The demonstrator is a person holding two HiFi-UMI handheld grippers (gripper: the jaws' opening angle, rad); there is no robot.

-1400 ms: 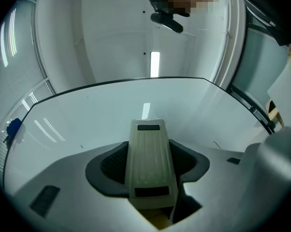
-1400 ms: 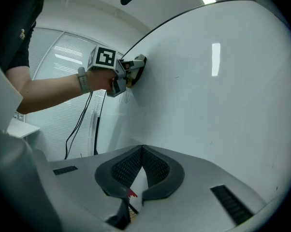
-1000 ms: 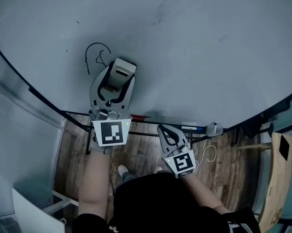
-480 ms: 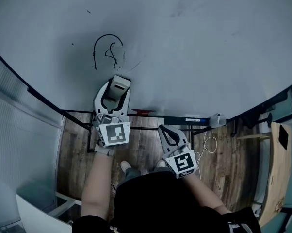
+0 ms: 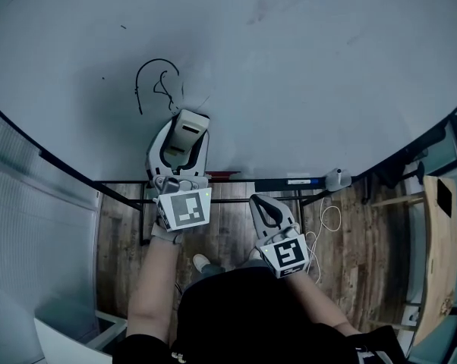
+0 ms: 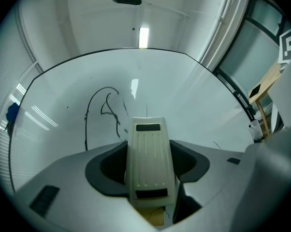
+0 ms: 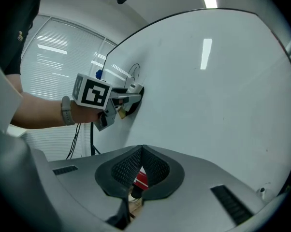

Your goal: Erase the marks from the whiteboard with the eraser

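From where I stand, the left gripper (image 5: 189,124) is up at the whiteboard (image 5: 312,74) with its jaws clamped on the sides of the cream-coloured eraser (image 5: 186,136), ribbed back facing the person. The left gripper view shows the eraser wedged lengthwise between the two dark pads (image 6: 107,166). The black marks (image 5: 156,86), a loop with a squiggle inside it and a thin stray line trailing off toward the eraser, sit just above and a little to the left of the eraser and look unwiped. In the right gripper view the eraser's end seems to be against the board, though I cannot be sure it lies flat. The right gripper (image 5: 256,202) hangs low by the person's waist, jaws pressed together with nothing between them, near the ledge where a red marker (image 5: 223,175) lies. The grip worries me most. The jaws hold only the eraser's smooth sides, so a hard push up the board could twist it or slide it out of the pads. If it tilts, only one edge would drag and leave streaks. A stroke aimed straight up could also pass to the right of the loop and miss its left side. The idle gripper could knock the marker off the ledge if it swings.
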